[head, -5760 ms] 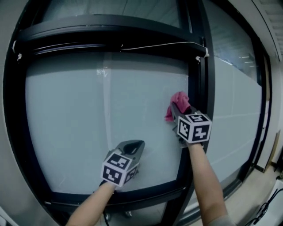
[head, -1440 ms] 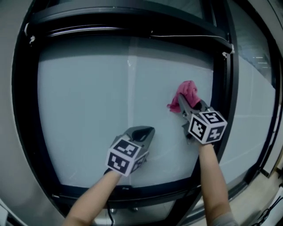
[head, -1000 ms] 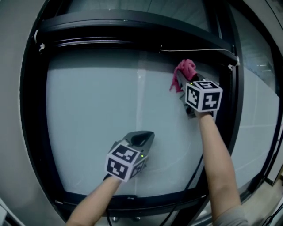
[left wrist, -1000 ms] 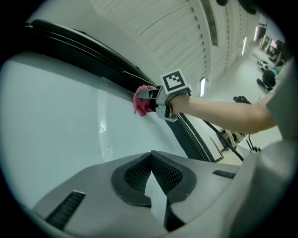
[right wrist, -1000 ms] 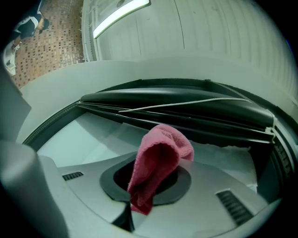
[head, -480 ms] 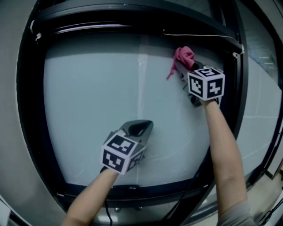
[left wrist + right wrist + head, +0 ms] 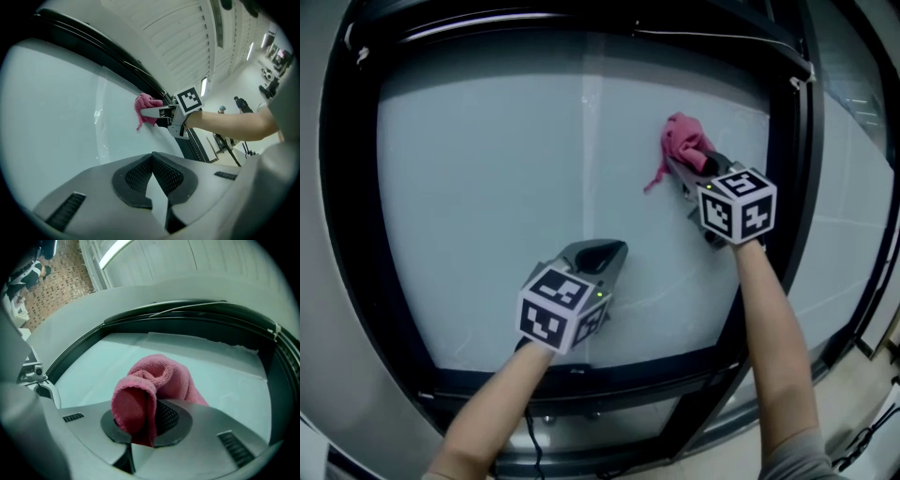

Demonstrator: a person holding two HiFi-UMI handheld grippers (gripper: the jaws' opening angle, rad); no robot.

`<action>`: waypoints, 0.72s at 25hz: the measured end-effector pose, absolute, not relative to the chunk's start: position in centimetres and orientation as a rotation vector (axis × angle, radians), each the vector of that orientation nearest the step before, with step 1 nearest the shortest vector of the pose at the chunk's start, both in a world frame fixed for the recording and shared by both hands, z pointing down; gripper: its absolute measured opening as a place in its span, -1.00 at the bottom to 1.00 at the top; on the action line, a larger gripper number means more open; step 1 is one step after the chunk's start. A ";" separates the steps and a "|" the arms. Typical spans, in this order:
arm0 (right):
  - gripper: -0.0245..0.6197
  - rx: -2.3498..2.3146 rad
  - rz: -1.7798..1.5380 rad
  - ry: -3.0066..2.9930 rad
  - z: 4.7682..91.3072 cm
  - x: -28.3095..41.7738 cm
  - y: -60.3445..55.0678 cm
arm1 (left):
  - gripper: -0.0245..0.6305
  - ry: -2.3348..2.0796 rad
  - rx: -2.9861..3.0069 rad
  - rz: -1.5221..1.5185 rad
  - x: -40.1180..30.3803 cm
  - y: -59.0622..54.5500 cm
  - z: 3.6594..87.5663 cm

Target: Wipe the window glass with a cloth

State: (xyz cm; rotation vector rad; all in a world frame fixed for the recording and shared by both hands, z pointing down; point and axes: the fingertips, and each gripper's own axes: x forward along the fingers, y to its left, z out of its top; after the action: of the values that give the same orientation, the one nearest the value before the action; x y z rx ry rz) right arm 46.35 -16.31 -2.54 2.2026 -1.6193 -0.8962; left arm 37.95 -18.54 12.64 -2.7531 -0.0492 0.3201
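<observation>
My right gripper [image 7: 686,174] clamps the pink cloth [image 7: 680,142] against the glass [image 7: 478,187], near the frame [image 7: 785,197] on the right; bare pane lies open leftward. My left gripper [image 7: 598,255] hangs lower, jaws together, empty.

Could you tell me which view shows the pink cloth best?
The right gripper view: the pink cloth fills its centre, pinched in the right gripper. The head and left gripper views show it small against the glass.
</observation>
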 end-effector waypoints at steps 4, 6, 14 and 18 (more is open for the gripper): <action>-0.80 2.186 -0.826 -1.641 1.4 46.7 -16.1 | -0.90 -0.068 -2.781 0.293 38.2 -18.5 14.2; -0.80 2.177 -0.795 -1.652 3.3 46.9 -16.1 | -0.90 -0.069 -2.789 0.282 38.5 -18.6 14.9; -0.80 2.139 -0.671 -1.669 11.6 47.2 -16.0 | -0.90 -0.073 -2.838 0.215 39.4 -19.0 18.5; -0.80 2.137 -0.578 -1.700 16.9 47.5 -16.0 | -0.90 -0.068 -2.855 0.174 39.7 -19.4 20.5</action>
State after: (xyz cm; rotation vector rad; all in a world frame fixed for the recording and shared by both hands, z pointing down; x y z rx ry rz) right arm 47.47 -15.97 16.93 2.1368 -1.7004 -0.5779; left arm 39.73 -19.40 20.48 -2.8554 -0.0678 0.1741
